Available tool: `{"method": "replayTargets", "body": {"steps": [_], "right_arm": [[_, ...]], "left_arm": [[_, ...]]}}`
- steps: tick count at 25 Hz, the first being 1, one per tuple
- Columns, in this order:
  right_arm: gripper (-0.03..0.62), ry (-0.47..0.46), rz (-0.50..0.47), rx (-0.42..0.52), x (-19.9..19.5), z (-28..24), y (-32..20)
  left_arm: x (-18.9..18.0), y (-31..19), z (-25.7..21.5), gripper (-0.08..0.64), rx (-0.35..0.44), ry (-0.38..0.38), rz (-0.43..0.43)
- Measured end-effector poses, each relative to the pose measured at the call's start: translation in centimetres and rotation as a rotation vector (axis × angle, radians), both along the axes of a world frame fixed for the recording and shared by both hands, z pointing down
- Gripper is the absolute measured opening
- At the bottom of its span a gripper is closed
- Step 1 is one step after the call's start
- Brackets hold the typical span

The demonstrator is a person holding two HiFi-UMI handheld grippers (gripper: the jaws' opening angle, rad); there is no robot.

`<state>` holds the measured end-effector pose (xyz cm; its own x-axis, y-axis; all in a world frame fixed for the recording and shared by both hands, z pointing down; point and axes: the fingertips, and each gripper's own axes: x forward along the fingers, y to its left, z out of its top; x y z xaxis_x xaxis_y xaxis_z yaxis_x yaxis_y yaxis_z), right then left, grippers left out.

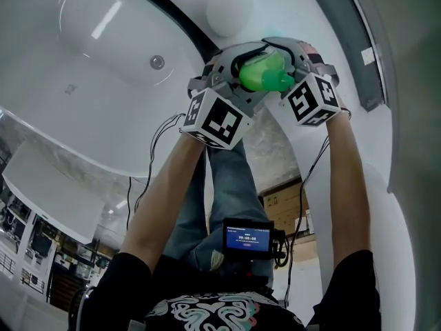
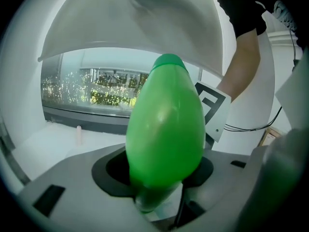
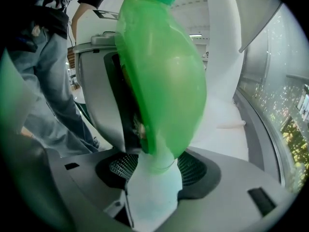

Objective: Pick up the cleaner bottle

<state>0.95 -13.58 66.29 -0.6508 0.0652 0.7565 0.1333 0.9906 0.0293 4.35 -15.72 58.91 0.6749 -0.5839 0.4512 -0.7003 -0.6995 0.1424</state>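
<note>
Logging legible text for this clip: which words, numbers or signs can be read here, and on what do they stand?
Small blue screen: white digits, too small to read.
Marker cubes: black-and-white square patterns only, no words.
Cleaner bottle: no label or print shows in any view.

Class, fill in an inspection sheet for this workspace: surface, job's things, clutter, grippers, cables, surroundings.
Surface: white bathtub, with a drain fitting in its wall.
Job's things: green cleaner bottle, apparently off any surface, held between the two grippers.
Clutter: a white round thing by the tub's rim; nothing else seen.
Grippers: left gripper and right gripper are both closed on the bottle, from opposite sides.
Cables: black cables run along the forearms, clear of the bottle.
Surroundings: window with lights beyond it; small lit screen at the person's waist.
</note>
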Motion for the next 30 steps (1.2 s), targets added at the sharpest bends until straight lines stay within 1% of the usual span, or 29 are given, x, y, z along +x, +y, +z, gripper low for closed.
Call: {"method": "replayTargets", "body": {"steps": [5,8,10,13,19,23,25,27,29,30], "right_arm": [[0.249,-0.002,0.006,-0.015,0.0,0.1,-0.2],[0.249,0.0,0.013,-0.019,0.2,0.1,-0.4],[0.25,0.001,0.024,-0.034,0.2,0.0,-0.8],[0.252,0.009,0.04,-0.055,0.3,0.2,-1.2],[0.255,0.007,0.053,-0.092,0.1,0.1,-1.5],[0.259,0.005,0.081,-0.171,0.0,0.2,-1.9],[0.264,0.01,0.092,-0.232,0.1,0.3,-2.1],[0.264,0.028,0.097,-0.314,0.5,0.3,-1.9],[0.264,0.052,0.097,-0.391,1.1,0.1,-1.7],[0.264,0.06,0.1,-0.421,1.4,0.1,-1.6]], "left_arm": [[0.2,-0.5,1.6,0.213,-0.037,-0.113,0.001],[0.5,-1.0,2.1,0.213,-0.049,-0.143,0.027],[0.7,-1.5,2.2,0.21,-0.058,-0.142,0.063],[1.1,-2.1,2.3,0.207,-0.076,-0.112,0.102],[1.0,-2.6,2.4,0.202,-0.119,-0.073,0.126],[0.4,-3.5,2.8,0.201,-0.216,-0.012,0.135],[0.2,-4.3,2.8,0.199,-0.276,0.044,0.14],[0.1,-4.9,2.5,0.198,-0.346,0.139,0.114],[-0.2,-5.8,2.1,0.195,-0.413,0.251,0.055],[-0.4,-6.2,2.0,0.192,-0.441,0.294,0.028]]}}
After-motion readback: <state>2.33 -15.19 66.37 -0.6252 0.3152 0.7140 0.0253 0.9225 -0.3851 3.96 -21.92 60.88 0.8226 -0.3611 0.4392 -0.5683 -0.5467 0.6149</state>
